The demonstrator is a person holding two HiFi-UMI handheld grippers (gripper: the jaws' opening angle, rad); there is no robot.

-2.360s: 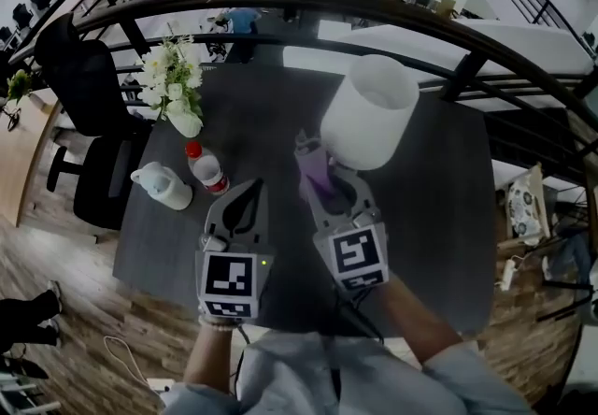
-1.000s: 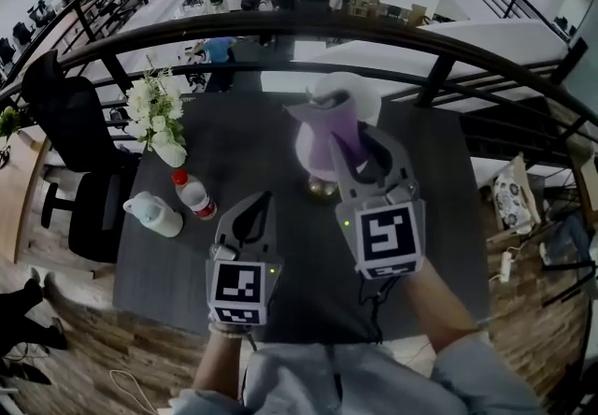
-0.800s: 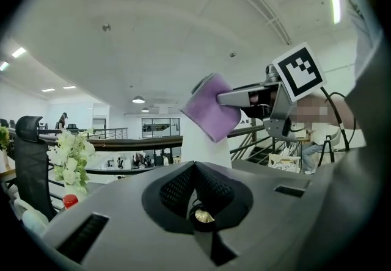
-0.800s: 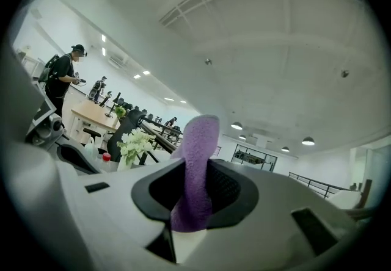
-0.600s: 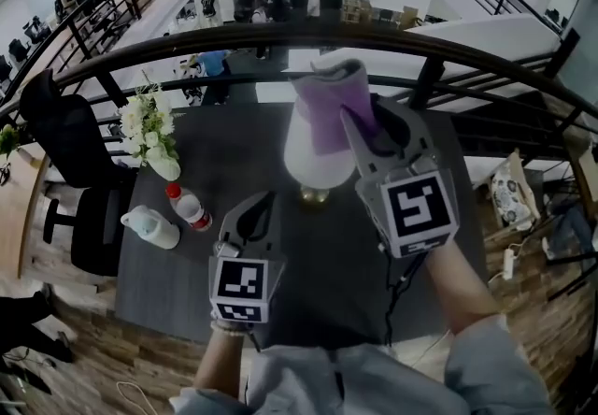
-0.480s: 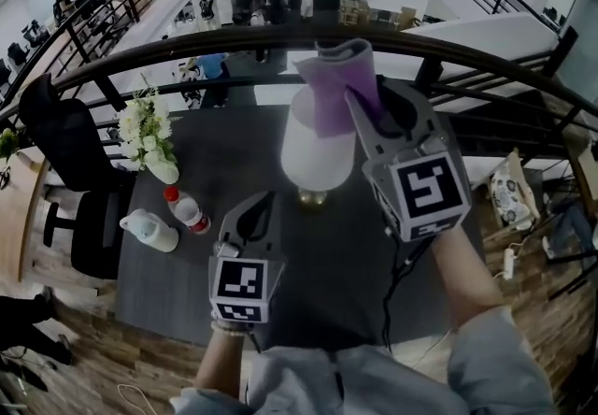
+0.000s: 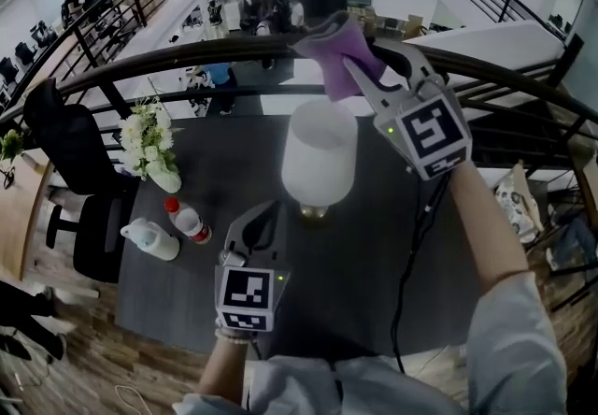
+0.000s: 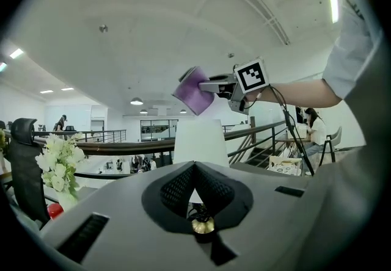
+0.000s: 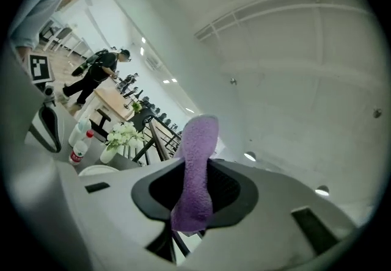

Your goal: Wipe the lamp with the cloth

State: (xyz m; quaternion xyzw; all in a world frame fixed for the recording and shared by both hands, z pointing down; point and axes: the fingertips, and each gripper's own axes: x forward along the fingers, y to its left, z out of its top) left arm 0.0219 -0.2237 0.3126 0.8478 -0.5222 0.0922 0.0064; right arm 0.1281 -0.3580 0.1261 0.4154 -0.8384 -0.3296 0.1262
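In the upper middle of the head view, the right gripper [image 7: 363,67] is held high over the dark table [image 7: 439,236]. Its jaws pinch the purple cloth [image 7: 334,44], which sticks out past their tips just above the white lamp [image 7: 320,153], seemingly not touching the shade. That height probably sets the cloth up to come down onto the shade's rim. The lamp stands at centre frame. At lower centre the left gripper [image 7: 264,215] hovers low, jaws pressed together on nothing, aimed at the lamp's brass base and likely parked clear of the wiping.
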